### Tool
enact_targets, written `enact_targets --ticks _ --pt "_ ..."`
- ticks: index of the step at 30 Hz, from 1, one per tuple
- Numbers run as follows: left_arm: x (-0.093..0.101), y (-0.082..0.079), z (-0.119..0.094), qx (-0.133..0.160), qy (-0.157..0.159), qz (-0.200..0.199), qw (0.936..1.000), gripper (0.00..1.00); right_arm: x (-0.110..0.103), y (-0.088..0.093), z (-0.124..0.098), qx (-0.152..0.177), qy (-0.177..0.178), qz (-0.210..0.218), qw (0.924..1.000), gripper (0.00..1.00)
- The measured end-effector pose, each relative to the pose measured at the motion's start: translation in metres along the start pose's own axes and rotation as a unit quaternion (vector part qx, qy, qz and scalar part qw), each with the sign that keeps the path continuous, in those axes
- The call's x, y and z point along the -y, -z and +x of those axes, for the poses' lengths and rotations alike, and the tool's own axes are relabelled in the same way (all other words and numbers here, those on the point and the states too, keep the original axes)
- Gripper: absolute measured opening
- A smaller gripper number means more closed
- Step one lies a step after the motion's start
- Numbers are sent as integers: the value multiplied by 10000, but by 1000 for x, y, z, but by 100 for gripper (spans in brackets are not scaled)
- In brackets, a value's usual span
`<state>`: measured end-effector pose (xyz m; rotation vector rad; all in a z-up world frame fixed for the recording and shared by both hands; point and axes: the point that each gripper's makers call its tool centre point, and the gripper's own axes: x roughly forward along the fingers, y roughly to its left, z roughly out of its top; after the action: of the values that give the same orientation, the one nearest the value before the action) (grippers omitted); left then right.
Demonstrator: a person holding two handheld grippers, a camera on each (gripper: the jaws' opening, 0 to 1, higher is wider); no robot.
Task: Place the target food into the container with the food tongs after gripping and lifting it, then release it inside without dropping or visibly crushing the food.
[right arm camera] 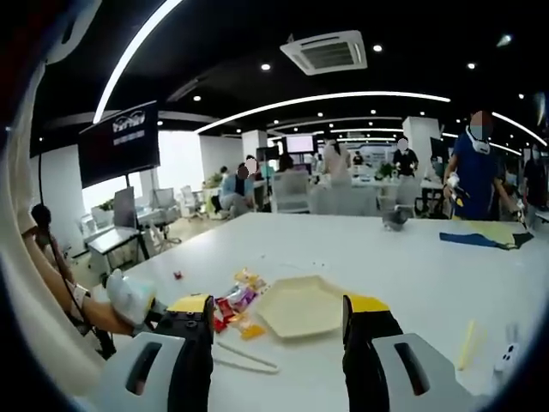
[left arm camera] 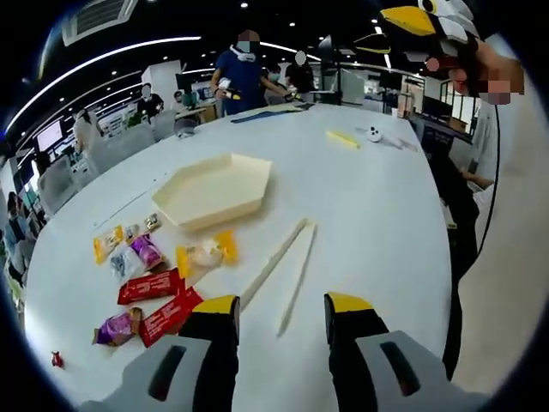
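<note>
Yellow-tipped jaws of the left tool rise at the bottom of the left gripper view, spread apart with nothing between them, hovering over the near edge of the white counter. Just ahead of them lie the pale food tongs, flat on the counter, their two arms joined at the far end and splaying toward the tool. Off to one side of the tongs sits a scatter of wrapped snacks: two red packets near the jaw, a purple one, a yellow-ended wrapper, and more small packets beyond. Farther along the counter rests the container, a cream hexagonal tray, shallow and holding nothing. Up in the top corner of this view the right tool hangs in the air above the counter's far side.

Over to the right gripper view: its own jaws stand wide apart too, gripping nothing. Between them, the tray shows on the counter, the snack pile touching its edge, the tongs lying nearer. People stand at the counter's far end.
</note>
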<state>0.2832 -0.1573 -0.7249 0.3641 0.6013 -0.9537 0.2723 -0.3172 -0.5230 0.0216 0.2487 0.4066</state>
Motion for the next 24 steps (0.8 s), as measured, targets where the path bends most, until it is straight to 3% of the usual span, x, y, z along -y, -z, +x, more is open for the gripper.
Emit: enact_targets --ticks 24 --pt "0 13 12 -258 -4 72 9996 22 9 -2 -2 -35 28 -3 10000 61"
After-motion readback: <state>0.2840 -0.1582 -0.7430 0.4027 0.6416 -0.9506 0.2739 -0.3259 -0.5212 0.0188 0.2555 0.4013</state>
